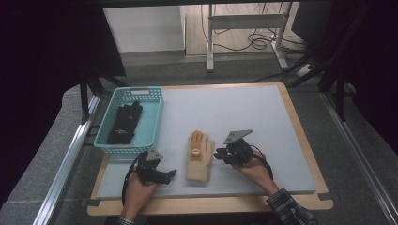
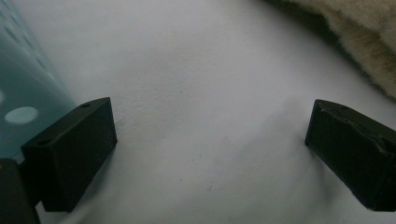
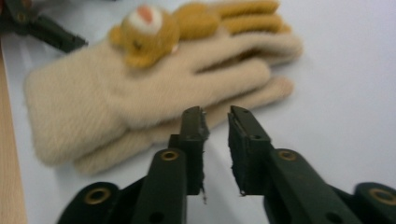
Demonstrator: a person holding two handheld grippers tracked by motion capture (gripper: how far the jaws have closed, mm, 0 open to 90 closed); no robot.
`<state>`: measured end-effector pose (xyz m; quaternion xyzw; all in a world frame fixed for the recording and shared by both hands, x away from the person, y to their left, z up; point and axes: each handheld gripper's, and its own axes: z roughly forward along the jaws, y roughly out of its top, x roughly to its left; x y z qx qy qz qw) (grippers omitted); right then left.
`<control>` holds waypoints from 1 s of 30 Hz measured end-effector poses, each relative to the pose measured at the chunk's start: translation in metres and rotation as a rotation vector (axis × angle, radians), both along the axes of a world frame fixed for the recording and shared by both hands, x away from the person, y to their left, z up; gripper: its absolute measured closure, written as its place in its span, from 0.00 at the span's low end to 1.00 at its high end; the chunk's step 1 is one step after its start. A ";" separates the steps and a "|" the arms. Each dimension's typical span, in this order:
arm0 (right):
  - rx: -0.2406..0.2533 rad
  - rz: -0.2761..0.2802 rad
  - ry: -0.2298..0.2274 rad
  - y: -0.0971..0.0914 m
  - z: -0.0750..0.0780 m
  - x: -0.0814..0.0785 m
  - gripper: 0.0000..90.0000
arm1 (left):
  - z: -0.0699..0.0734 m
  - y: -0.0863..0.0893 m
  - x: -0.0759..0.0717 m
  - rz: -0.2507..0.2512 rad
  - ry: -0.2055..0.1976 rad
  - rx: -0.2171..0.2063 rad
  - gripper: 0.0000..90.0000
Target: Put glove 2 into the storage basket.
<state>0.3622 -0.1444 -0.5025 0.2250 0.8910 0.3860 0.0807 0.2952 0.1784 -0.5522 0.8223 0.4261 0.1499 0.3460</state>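
A cream woolly glove [image 1: 199, 161] with mustard fingers and a small bear head [image 1: 196, 151] on it lies flat on the grey mat, fingers pointing away from me. My right gripper [image 1: 218, 155] is just to its right, low over the mat. In the right gripper view its jaws [image 3: 216, 126] stand a narrow gap apart with nothing between them, tips close to the glove's [image 3: 140, 88] thumb side. My left gripper [image 1: 171, 174] rests left of the glove's cuff. Its jaws [image 2: 210, 149] are wide open over bare mat, with the glove's edge [image 2: 369, 42] off to one side.
A teal plastic basket [image 1: 155, 117] stands at the mat's left and holds a black glove [image 1: 124, 123]; its wall [image 2: 23, 93] is right beside my left jaw. The grey mat [image 1: 244, 108] covers a wooden board [image 1: 300, 126]. A metal rail [image 1: 65, 164] runs along the left.
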 end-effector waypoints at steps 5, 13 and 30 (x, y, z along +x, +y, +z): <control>-0.018 0.027 0.015 0.001 -0.012 -0.011 0.89 | 0.000 0.000 0.000 0.000 0.000 0.000 0.03; -0.041 0.063 0.017 0.016 -0.026 -0.017 0.90 | 0.000 0.000 0.000 0.000 0.000 0.000 0.03; -0.014 0.073 0.007 0.044 -0.030 -0.017 0.88 | 0.001 0.010 -0.006 0.004 0.008 0.005 0.04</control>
